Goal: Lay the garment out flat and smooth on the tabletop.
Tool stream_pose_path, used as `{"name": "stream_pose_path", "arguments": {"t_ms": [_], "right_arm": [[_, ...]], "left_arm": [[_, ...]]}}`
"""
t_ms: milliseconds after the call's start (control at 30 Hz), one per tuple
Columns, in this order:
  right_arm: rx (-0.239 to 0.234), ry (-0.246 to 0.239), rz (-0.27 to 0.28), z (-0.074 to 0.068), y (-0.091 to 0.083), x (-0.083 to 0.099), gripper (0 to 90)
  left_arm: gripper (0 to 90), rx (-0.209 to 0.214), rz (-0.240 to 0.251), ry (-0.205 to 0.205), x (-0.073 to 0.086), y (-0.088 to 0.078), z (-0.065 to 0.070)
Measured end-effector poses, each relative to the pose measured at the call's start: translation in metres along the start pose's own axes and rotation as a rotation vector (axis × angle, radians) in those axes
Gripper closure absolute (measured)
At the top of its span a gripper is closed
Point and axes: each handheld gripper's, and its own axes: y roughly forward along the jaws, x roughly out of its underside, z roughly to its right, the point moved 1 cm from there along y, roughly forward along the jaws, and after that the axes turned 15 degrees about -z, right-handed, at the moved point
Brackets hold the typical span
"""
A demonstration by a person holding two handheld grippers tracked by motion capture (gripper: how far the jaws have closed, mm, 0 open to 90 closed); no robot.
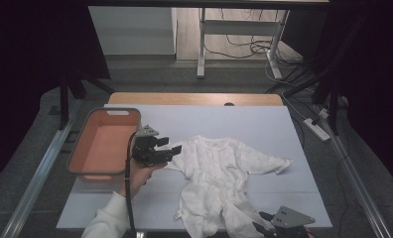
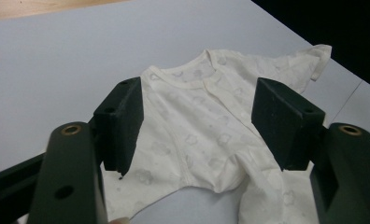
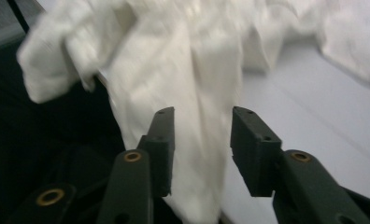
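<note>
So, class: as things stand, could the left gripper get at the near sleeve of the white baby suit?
Probably yes. The left gripper hangs with open jaws right beside the baby suit, and nothing lies between them on the white table cover. The orange basket sits behind it, out of the way.

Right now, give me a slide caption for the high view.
White baby garment spread on a grey table mat, orange bin at left, left tool open at its sleeve.
</note>
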Motion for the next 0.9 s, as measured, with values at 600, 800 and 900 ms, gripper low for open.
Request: {"name": "stream_pose_path", "arguments": {"t_ms": [600, 800, 900], "right_arm": [[-0.013, 0.065, -0.057, 0.042, 0.048, -0.037, 75.2], [-0.026, 0.015, -0.121, 0.036, 0.047, -0.034, 88.6], [-0.041, 0.032, -0.137, 0.035, 0.040, -0.023, 88.6]], "left_arm": [[34.3, -0.002, -0.007, -0.001, 0.000, 0.002, -0.001], [34.4, -0.003, -0.001, -0.002, 0.001, -0.001, -0.003], [34.3, -0.002, 0.005, -0.003, 0.001, -0.003, -0.003]]}}
